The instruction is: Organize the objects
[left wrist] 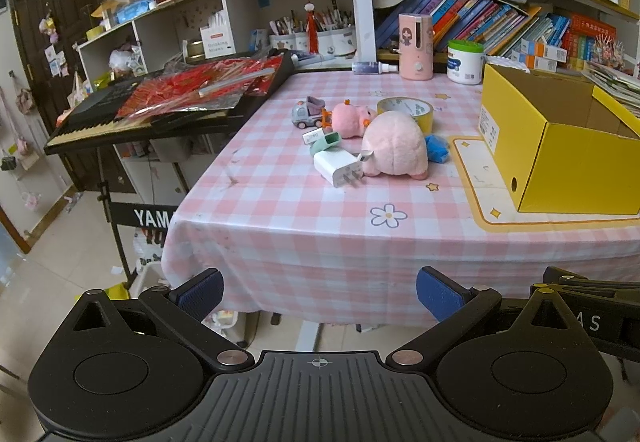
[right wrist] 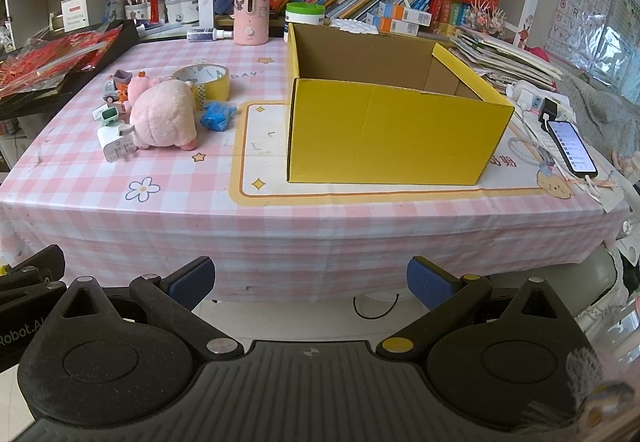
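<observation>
Toys [left wrist: 394, 144] lie clustered beside the yellow box [right wrist: 384, 130], presumably for loading. I hold left gripper [left wrist: 320, 292] and right gripper [right wrist: 310, 280] wide, both empty, short of the table.

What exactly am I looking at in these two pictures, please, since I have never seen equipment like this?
A person holds two hand-held grippers, each with a camera looking along its fingers. One picture comes from the left gripper, the other from the right gripper. Both are open, hold nothing, and sit short of the table. On its pink checked cloth stand an open yellow box and, beside it, a cluster: a pink plush toy, a tape roll, a white charger, a toy truck and something blue.
</observation>
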`<state>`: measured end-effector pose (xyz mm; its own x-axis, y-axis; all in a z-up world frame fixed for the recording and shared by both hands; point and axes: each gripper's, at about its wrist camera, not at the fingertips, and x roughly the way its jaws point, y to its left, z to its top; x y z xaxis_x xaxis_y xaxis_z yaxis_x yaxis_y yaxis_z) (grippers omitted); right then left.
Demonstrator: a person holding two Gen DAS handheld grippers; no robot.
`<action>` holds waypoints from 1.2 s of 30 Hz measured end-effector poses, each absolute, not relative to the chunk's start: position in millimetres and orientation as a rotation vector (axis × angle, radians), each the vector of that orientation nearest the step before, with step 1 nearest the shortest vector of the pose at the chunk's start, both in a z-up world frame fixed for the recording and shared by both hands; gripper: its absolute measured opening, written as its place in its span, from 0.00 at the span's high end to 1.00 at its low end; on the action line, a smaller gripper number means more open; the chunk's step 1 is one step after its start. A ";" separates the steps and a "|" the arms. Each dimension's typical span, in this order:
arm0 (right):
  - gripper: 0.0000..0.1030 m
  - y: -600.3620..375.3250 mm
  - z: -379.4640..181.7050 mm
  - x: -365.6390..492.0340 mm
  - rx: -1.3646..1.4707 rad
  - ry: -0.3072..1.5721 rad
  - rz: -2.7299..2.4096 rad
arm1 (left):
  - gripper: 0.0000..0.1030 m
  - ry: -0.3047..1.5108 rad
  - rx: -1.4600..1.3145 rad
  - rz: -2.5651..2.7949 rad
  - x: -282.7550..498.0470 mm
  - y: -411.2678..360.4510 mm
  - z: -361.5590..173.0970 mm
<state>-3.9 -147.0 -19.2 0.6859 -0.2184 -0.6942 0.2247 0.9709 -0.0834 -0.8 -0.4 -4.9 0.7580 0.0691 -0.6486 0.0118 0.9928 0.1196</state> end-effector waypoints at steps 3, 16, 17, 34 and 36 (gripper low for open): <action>0.00 -147.2 -19.3 -4.7 0.007 0.775 -0.248 | 0.00 0.715 0.114 0.028 0.3 0.4 -6.0; 0.00 -149.9 -16.1 -4.2 0.029 0.774 -0.243 | 0.00 0.708 0.108 0.019 -1.5 2.9 -4.0; 0.00 -149.9 -16.1 -4.2 0.030 0.775 -0.243 | 0.00 0.709 0.107 0.019 -1.6 2.7 -4.0; 0.00 -147.5 -15.5 -9.0 0.034 0.768 -0.232 | 0.00 0.693 0.114 0.025 -5.8 6.1 -4.6; 0.00 -146.2 -15.5 -9.9 0.035 0.768 -0.229 | 0.00 0.693 0.110 0.024 -6.7 8.3 -4.8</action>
